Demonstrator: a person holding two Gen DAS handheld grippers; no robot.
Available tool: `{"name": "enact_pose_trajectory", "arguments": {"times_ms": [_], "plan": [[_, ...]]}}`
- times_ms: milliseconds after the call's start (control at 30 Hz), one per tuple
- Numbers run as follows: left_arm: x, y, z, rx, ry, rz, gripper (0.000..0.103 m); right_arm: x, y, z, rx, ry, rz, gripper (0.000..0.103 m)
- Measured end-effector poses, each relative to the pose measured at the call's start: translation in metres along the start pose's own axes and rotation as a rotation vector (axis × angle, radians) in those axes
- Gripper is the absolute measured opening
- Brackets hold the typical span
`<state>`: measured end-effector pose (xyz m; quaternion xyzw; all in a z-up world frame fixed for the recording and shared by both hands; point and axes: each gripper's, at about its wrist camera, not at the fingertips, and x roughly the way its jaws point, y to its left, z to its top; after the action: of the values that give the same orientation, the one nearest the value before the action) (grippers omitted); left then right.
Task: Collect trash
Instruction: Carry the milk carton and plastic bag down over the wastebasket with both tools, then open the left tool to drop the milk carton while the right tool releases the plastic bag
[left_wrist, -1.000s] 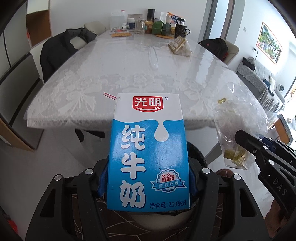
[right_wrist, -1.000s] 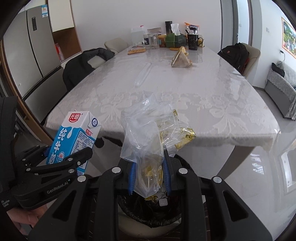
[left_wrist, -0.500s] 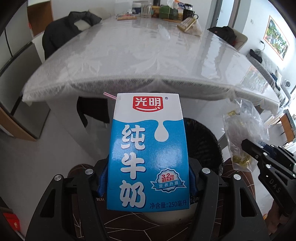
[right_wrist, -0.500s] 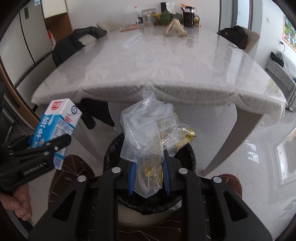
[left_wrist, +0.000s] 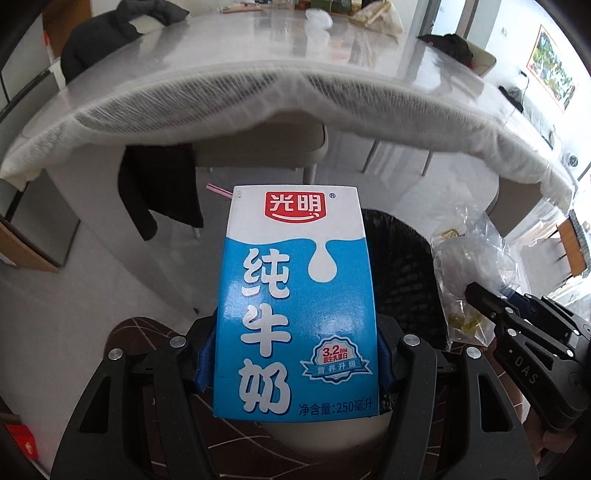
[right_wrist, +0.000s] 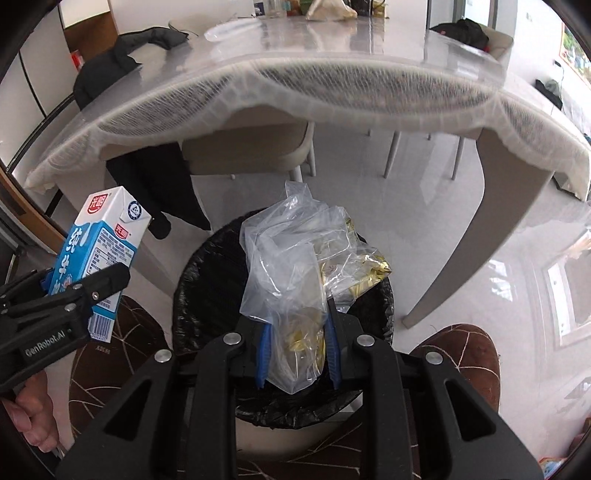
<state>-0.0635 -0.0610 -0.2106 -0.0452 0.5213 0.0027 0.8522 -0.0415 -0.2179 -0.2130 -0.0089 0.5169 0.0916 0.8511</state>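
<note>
Black-lined trash bin (right_wrist: 207, 295) stands on the floor under the draped tabletop (right_wrist: 295, 88) edge, partly hidden by a blue-and-white milk carton (left_wrist: 295, 295) clamped upright in the left gripper (left_wrist: 295, 354) fingers and a crumpled clear plastic bag (right_wrist: 295, 280) of gold wrappers pinched in the right gripper (right_wrist: 297, 354) fingers.

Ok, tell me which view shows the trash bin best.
The right wrist view: the black-lined trash bin shows most of its rim, directly below the plastic bag. In the left wrist view the milk carton covers most of it; only part of its right side shows.
</note>
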Motion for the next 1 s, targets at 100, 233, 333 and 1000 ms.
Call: {"name": "enact_pose_trajectory", "arguments": {"times_ms": [100,233,333,1000], "plan": [[0.016,0.002,0.001,0.003,0.011,-0.008,0.063,0.012,-0.003,-0.002,0.01,0.014,-0.01,0.023],[0.039,0.0,0.002,0.007,0.03,-0.012,0.063,0.023,-0.01,-0.007,0.019,0.03,-0.014,0.023],[0.052,0.0,0.0,0.006,0.045,-0.016,0.063,0.031,-0.017,-0.007,0.029,0.038,-0.021,0.023],[0.112,-0.078,0.004,0.128,0.07,-0.056,0.063,0.028,-0.069,-0.015,0.103,0.026,-0.071,0.023]]}}
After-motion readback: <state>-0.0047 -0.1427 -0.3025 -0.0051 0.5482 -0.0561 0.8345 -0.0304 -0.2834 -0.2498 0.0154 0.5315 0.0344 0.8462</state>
